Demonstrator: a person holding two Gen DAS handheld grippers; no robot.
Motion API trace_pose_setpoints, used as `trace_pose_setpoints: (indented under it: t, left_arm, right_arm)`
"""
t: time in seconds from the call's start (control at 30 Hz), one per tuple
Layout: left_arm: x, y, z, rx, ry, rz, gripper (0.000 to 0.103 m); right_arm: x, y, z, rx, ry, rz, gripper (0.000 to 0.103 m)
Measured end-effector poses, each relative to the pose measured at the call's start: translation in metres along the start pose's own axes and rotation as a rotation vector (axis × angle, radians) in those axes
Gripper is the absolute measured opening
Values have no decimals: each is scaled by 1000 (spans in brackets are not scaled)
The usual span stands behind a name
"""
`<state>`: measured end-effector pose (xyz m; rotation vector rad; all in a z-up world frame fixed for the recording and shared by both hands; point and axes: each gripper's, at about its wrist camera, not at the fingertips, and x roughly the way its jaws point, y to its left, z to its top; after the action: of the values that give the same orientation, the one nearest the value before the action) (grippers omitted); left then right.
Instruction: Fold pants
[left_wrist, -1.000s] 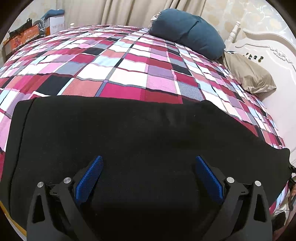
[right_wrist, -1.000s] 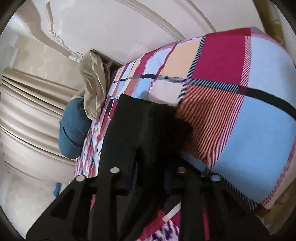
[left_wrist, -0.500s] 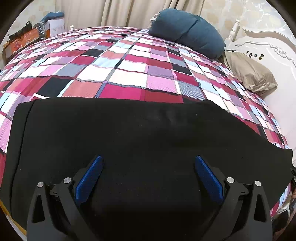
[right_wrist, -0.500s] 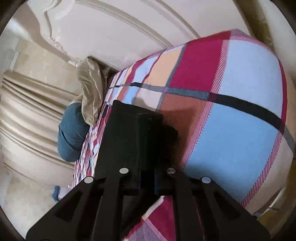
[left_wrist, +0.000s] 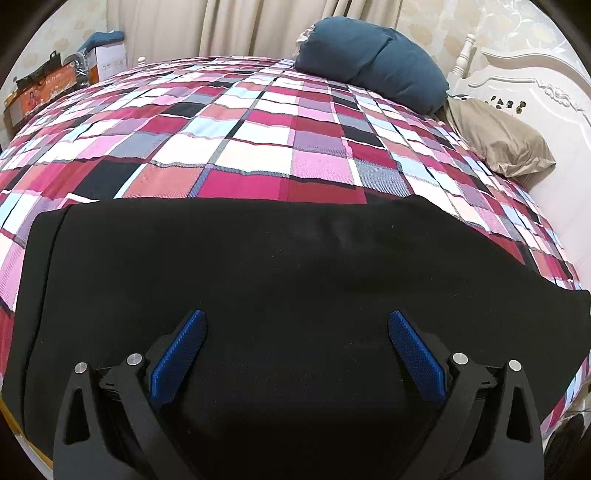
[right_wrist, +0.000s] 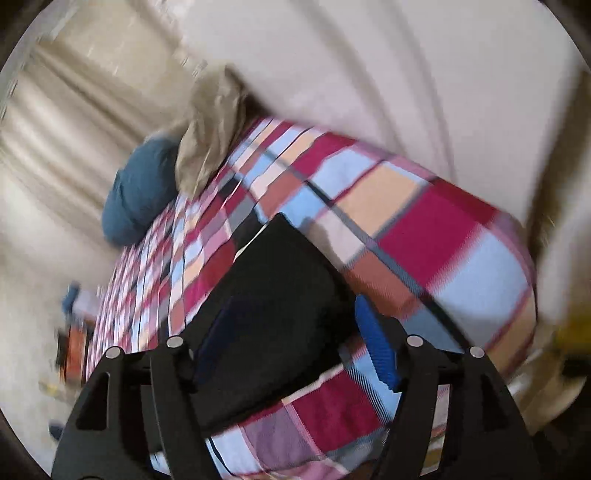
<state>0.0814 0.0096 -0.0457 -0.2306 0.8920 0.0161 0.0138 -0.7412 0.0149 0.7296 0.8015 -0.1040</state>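
so the black pants (left_wrist: 280, 280) lay flat across the near part of the checked bedspread (left_wrist: 258, 155), folded into a broad band, one end showing in my right view (right_wrist: 273, 295). my left gripper (left_wrist: 295, 339) hung over the cloth with its blue pads (left_wrist: 179, 354) spread wide, nothing pinched between them. my right gripper (right_wrist: 295, 339) was opening above the pants' end, its pads (right_wrist: 376, 347) off the fabric, though that view was blurred. farther off, a dark blue pillow (left_wrist: 373, 70) and a tan pillow (left_wrist: 498, 140) sat by the white headboard (left_wrist: 543, 92).
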Motion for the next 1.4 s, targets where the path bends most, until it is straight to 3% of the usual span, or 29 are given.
trace_pose_setpoints:
  t: [0.2, 0.3, 0.33, 0.47, 0.57, 0.6, 0.63, 0.73, 0.87, 1.03, 1.2, 1.4]
  left_arm:
    - [0, -1, 0, 2, -4, 1, 98]
    - [0, -1, -1, 4, -3, 1, 98]
    - [0, -1, -1, 3, -4, 1, 98]
    - [0, -1, -1, 4, -4, 1, 98]
    - [-1, -1, -1, 3, -6, -2, 98]
    - [0, -1, 0, 3, -6, -3, 98]
    - [0, -1, -1, 2, -6, -2, 98]
    - [-1, -1, -1, 2, -5, -2, 98]
    - [0, -2, 0, 0, -3, -3, 98]
    - [-1, -1, 0, -8, -2, -12, 98]
    - [-2, 2, 0, -16, -7, -25, 98]
    - [-2, 3, -1, -18, -13, -38, 98]
  right_arm:
    - [40, -27, 40, 6, 201, -16, 67]
    - [59, -37, 46, 9, 281, 68, 69]
    - [63, -39, 46, 14, 290, 89, 75]
    - [69, -34, 40, 11, 331, 211, 74]
    - [73, -16, 27, -78, 378, 220, 57]
    - [76, -9, 22, -112, 390, 185, 43]
    - [76, -6, 20, -127, 384, 146, 30]
    - [71, 2, 14, -119, 347, 99, 22]
    - [46, 35, 4, -180, 212, -33, 20]
    - [10, 89, -9, -240, 25, -125, 19]
    - [-18, 163, -33, -352, -95, -99, 19]
    - [-22, 231, -62, -460, -141, -82, 19]
